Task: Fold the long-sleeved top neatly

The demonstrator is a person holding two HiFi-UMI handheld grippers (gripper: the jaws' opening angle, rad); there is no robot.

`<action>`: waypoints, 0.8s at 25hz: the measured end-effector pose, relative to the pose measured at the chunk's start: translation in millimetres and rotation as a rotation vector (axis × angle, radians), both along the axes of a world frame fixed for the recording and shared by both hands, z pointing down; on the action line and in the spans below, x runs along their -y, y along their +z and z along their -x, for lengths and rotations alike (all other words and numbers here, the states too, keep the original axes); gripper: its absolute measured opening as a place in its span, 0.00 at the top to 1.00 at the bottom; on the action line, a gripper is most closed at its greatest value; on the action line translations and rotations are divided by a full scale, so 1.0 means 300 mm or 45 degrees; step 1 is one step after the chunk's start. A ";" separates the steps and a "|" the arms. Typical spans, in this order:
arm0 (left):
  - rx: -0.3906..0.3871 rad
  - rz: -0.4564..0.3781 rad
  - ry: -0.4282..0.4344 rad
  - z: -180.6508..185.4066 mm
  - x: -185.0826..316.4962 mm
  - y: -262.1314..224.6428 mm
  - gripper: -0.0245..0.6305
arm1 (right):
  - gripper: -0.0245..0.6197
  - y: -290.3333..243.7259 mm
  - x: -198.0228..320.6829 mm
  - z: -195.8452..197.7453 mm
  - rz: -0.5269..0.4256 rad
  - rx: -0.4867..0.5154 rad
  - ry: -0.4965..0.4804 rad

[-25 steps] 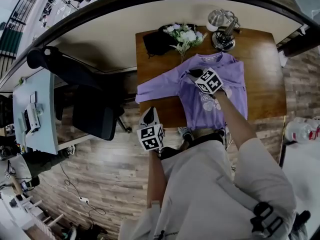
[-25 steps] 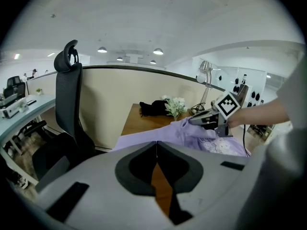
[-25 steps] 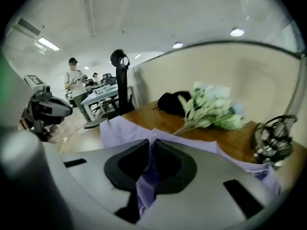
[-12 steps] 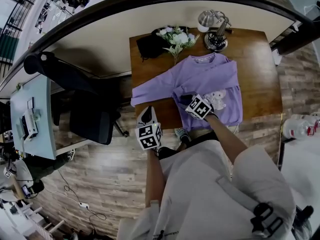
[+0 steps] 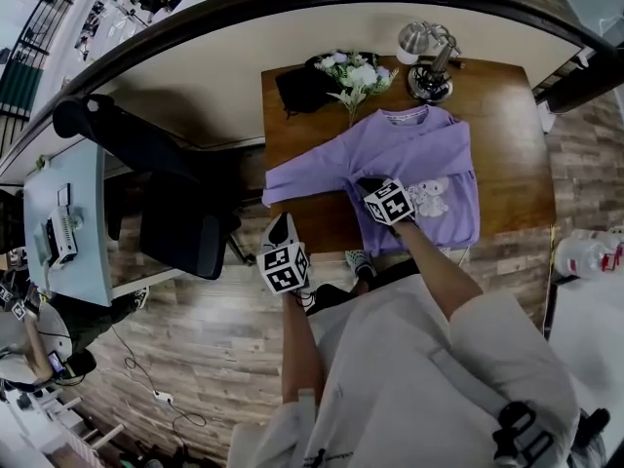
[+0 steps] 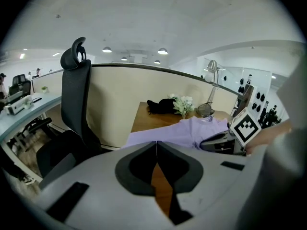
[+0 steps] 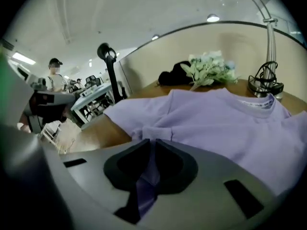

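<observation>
Closest to the wearer, the right gripper [image 5: 370,185] rests on the front of the purple long-sleeved top [image 5: 419,159], with its marker cube facing up. Its jaws have just been closing and now pinch purple fabric. The right gripper view [image 7: 152,143] shows this clearly: a fold of cloth runs between the pads, with a ribbed cuff [image 7: 156,134] bunched just beyond the tips. The head view hides that pinch under the cube.

A second ago this gripper sat higher on the chest of the top. It now sits nearer the wearer and slightly to the picture's left, so the pale printed figure [image 5: 429,198] on the chest shows.

The left gripper [image 5: 280,226] hangs off the near left corner of the wooden table [image 5: 512,115], over the plank floor, about where it was. In the left gripper view [image 6: 156,145] its jaws are pressed together with nothing between them.

The top lies flat on the table, collar away from the wearer. One sleeve reaches out to the table's left edge.

Beyond the collar stand a metal desk lamp [image 5: 429,52], a bunch of white flowers [image 5: 356,71] and a black bundle [image 5: 302,86]. A black office chair [image 5: 175,222] stands left of the table. Only the right gripper view shows a person in a cap [image 7: 55,78] far off.
</observation>
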State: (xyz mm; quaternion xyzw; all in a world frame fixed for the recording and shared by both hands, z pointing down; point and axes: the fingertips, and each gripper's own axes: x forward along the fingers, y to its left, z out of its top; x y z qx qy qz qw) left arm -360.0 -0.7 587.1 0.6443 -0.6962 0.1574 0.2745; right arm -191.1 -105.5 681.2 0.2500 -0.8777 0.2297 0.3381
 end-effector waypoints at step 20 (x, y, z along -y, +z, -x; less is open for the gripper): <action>-0.157 0.069 0.202 0.387 -0.054 0.502 0.92 | 0.93 0.033 0.002 0.009 -0.081 -0.103 0.038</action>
